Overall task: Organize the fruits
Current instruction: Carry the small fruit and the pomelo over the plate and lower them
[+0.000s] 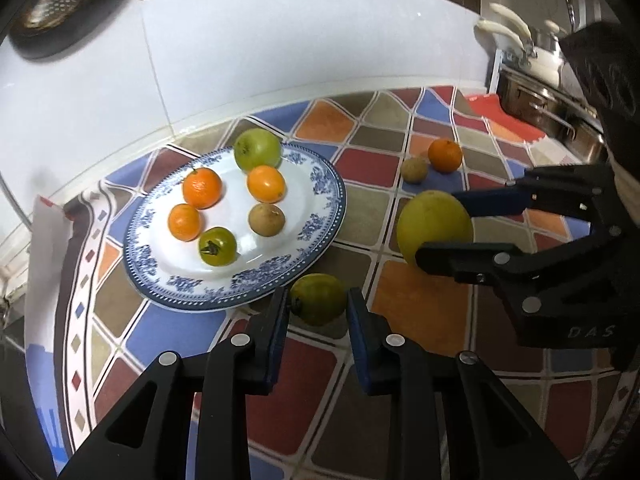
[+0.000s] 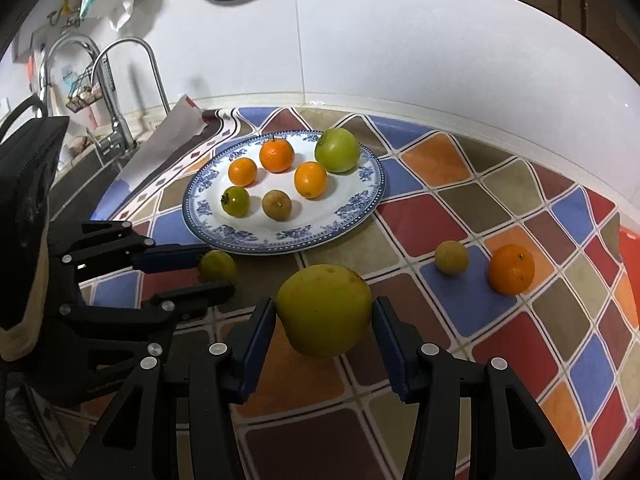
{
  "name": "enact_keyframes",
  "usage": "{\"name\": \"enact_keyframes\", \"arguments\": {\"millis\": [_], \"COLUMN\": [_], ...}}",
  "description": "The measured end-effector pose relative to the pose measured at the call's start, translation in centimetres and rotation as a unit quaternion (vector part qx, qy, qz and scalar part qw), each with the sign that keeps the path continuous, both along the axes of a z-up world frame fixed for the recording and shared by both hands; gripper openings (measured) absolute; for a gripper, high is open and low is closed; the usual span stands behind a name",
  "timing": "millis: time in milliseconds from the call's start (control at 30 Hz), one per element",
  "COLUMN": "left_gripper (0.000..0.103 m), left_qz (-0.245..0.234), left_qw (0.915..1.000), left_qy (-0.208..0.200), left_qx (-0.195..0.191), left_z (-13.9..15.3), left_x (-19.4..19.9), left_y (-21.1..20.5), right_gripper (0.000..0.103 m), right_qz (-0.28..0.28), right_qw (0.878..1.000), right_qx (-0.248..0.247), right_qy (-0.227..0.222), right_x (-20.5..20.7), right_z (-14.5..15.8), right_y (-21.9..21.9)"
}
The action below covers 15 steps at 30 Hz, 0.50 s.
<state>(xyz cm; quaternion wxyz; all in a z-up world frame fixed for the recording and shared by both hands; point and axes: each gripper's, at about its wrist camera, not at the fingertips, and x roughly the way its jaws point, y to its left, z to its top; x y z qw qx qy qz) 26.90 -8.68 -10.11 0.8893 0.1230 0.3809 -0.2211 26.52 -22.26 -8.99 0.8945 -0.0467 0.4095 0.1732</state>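
A blue-patterned white plate (image 1: 320, 184) (image 2: 372, 184) holds several fruits: oranges, a green apple (image 1: 257, 149) (image 2: 337, 149), a green tomato and a brown fruit. My left gripper (image 1: 318, 304) (image 2: 216, 272) is open, its fingers on either side of a small green fruit (image 1: 318, 298) (image 2: 217, 266) on the counter by the plate's near rim. My right gripper (image 2: 325, 312) (image 1: 440, 224) is open around a large yellow-green fruit (image 2: 324, 310) (image 1: 434, 226) that rests on the counter; small gaps show at both pads.
An orange (image 2: 511, 269) (image 1: 445, 155) and a small tan fruit (image 2: 451, 257) (image 1: 414, 169) lie on the tiled counter right of the plate. A sink with faucets (image 2: 120, 80) is at the left, a white wall behind, cookware (image 1: 532, 52) at the right.
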Motion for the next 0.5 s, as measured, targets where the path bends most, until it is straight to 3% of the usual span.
{"name": "enact_keyframes", "arguments": {"millis": [500], "left_gripper": [0.029], "left_qz": [0.057], "left_qw": [0.9959], "left_qy": [-0.06], "left_qx": [-0.038], "left_z": [5.1], "left_x": [-3.9], "left_y": [3.6], "right_gripper": [0.051], "right_qz": [-0.015], "right_qw": [0.998], "right_qx": [0.026], "right_qy": [-0.052], "right_x": [-3.1], "right_z": [4.3], "right_y": [1.7]}}
